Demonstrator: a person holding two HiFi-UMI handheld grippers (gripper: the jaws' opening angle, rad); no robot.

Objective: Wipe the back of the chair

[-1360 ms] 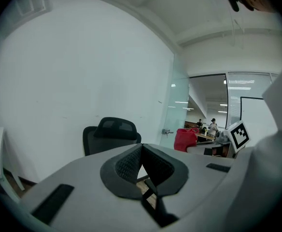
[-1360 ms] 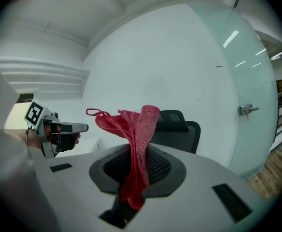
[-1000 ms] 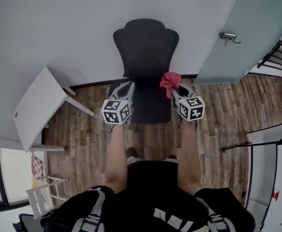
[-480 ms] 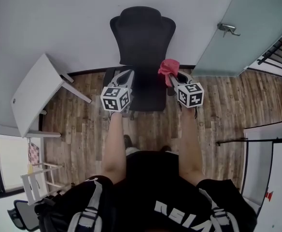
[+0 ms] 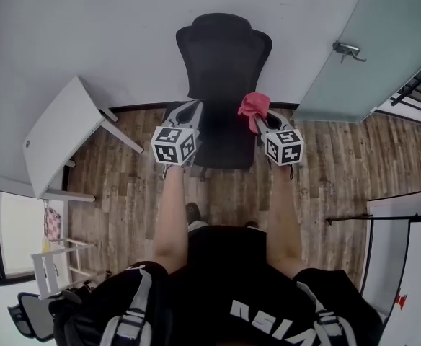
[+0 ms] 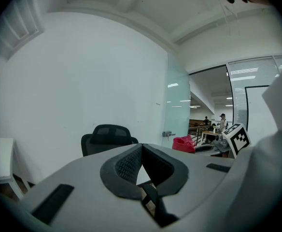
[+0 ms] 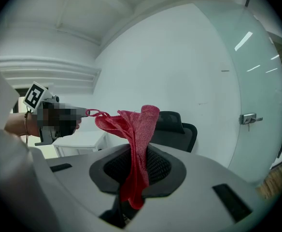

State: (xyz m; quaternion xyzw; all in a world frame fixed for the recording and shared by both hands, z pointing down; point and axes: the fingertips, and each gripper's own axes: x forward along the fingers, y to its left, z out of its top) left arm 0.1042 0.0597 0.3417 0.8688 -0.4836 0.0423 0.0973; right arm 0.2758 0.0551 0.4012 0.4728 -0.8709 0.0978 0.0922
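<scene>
A black office chair (image 5: 223,71) stands against the white wall, its back (image 5: 224,52) facing me and also seen ahead in the left gripper view (image 6: 107,137) and the right gripper view (image 7: 177,129). My right gripper (image 5: 257,121) is shut on a red cloth (image 5: 254,107), which hangs bunched between the jaws (image 7: 136,149) beside the seat's right edge. My left gripper (image 5: 191,115) is shut with nothing in it, hovering over the seat's left side (image 6: 140,164).
A white table (image 5: 59,146) tilts at the left. A frosted glass door (image 5: 369,42) with a metal handle (image 5: 347,49) is at the right. Wood floor (image 5: 340,171) lies below, and a dark railing (image 5: 416,89) is at far right.
The view has shifted slightly; chair and grippers sit a little to the right in the frame. Both grippers keep their places by the seat, the cloth still held.
</scene>
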